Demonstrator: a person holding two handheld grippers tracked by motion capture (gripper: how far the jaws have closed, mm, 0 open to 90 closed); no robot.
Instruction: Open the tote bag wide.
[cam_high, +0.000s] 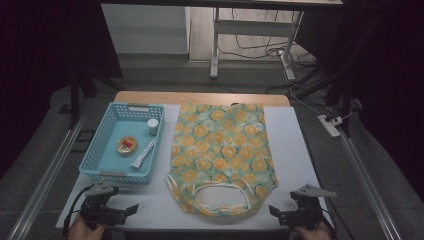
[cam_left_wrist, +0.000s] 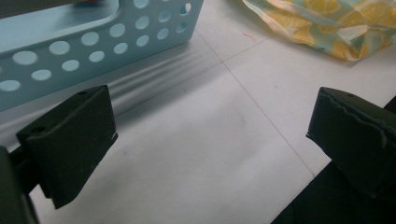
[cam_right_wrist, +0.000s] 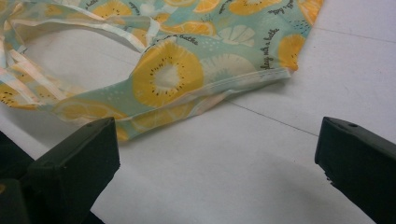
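Observation:
A green sleeveless top (cam_high: 220, 152) printed with yellow citrus slices lies flat on the white table cover (cam_high: 290, 145), neck hole toward the near edge. My left gripper (cam_high: 131, 210) rests open at the near left, in front of the blue basket (cam_high: 102, 170); its jaws stand wide apart over bare cover (cam_left_wrist: 210, 140), with the basket wall (cam_left_wrist: 93, 42) and a corner of the top (cam_left_wrist: 327, 28) beyond. My right gripper (cam_high: 274, 214) rests open at the near right. Just beyond its spread jaws lies the top's shoulder strap edge (cam_right_wrist: 168, 79).
The blue perforated basket holds a small white-capped jar (cam_high: 152, 126), a round yellow tin with a red centre (cam_high: 127, 145) and a white tube (cam_high: 143, 154). A wooden table edge (cam_high: 200, 97) shows at the back. Cables and a power strip (cam_high: 330, 125) lie on the floor to the right.

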